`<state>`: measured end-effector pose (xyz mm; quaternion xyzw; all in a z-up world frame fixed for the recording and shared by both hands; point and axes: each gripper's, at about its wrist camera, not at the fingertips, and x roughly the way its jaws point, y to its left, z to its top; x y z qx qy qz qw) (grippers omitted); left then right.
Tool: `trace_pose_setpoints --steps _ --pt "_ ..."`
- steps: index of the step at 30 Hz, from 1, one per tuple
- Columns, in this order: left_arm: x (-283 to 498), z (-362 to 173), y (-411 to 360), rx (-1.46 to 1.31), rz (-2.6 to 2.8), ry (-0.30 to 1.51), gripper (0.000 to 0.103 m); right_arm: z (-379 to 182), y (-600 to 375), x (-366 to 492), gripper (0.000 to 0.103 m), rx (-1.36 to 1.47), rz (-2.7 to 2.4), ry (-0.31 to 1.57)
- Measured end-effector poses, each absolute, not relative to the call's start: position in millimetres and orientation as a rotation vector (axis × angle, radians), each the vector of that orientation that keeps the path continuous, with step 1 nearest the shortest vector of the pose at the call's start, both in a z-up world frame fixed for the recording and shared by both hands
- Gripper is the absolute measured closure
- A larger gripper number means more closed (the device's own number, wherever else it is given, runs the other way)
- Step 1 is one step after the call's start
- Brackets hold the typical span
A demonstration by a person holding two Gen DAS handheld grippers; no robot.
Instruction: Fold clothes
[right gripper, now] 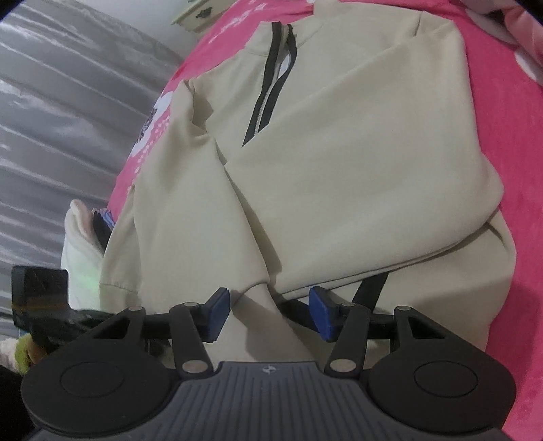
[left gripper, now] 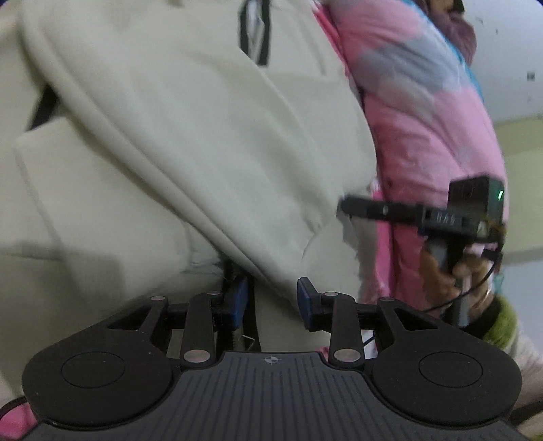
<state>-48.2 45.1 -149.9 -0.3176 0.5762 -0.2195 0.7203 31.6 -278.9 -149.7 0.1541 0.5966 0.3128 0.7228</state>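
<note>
Left gripper (left gripper: 271, 302) parted, right gripper (right gripper: 268, 312) spread wider; both over cream pullover (right gripper: 339, 169), gripping nothing

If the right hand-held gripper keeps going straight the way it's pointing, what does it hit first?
Most likely the cream sweatshirt: the right hand-held gripper stands open just above its folded lower edge, with fabric between the fingers. Depth is hard to judge.

The sweatshirt (right gripper: 339, 169) lies on the bedspread (right gripper: 516, 190), collar far, hem near, both sleeves folded in over its front. Bedspread shows to its left and right, and a curtain (right gripper: 68, 118) hangs beyond the bed's left edge. Far off stands a small cabinet (right gripper: 197, 13).
</note>
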Motion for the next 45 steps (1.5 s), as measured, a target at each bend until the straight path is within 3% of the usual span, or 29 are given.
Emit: trace_pose_setpoints --steps 2,4,5,6,9,11,21,25,31,39,43,45 --pt "-47.0 -151.9 39.9 -0.693 -0.471 1.269 0.071 -152.6 -276.6 32.5 0.052 0.34 0.691 1.321" --pt "-45.6 -151.9 39.9 -0.714 -0.465 1.245 0.073 -154.5 -271.8 31.2 0.062 0.327 0.702 1.328" --pt "-46.7 -150.9 37.9 -0.718 -0.463 1.23 0.073 -154.5 -268.1 28.4 0.073 0.305 0.709 1.326" --pt "-46.6 -150.9 36.7 -0.717 -0.46 1.222 0.077 -154.0 -264.2 24.6 0.083 0.268 0.709 1.318" --pt "-48.6 -149.2 35.5 -0.713 -0.468 1.192 0.092 -147.6 -253.4 12.7 0.092 0.161 0.69 1.282" --pt "-51.3 -144.9 35.6 -0.711 -0.487 1.161 0.097 -140.1 -248.9 6.6 0.095 0.128 0.682 1.259" --pt "-61.9 -127.1 33.1 -0.702 -0.641 1.106 0.098 -78.4 -275.0 -19.0 0.096 0.12 0.677 1.179" --pt "-64.9 -143.3 30.8 -0.667 -0.619 1.185 0.098 -95.3 -261.9 -27.0 0.095 0.021 0.661 1.216" --pt "-75.0 -145.6 45.9 -0.586 -0.592 1.256 0.09 -117.1 -255.5 -32.4 0.084 -0.053 0.613 1.297" --pt "-44.2 -84.2 123.7 -0.547 -0.432 0.991 0.077 -75.5 -266.9 -16.4 0.084 0.025 0.639 1.107" --pt "12.2 -94.6 141.9 -0.454 -0.231 0.9 0.077 -84.3 -237.9 -3.4 0.084 0.092 0.718 1.101" --pt "36.3 -116.0 149.5 -0.346 -0.088 0.954 0.077 -85.8 -221.6 -3.3 0.084 0.078 0.755 1.106"
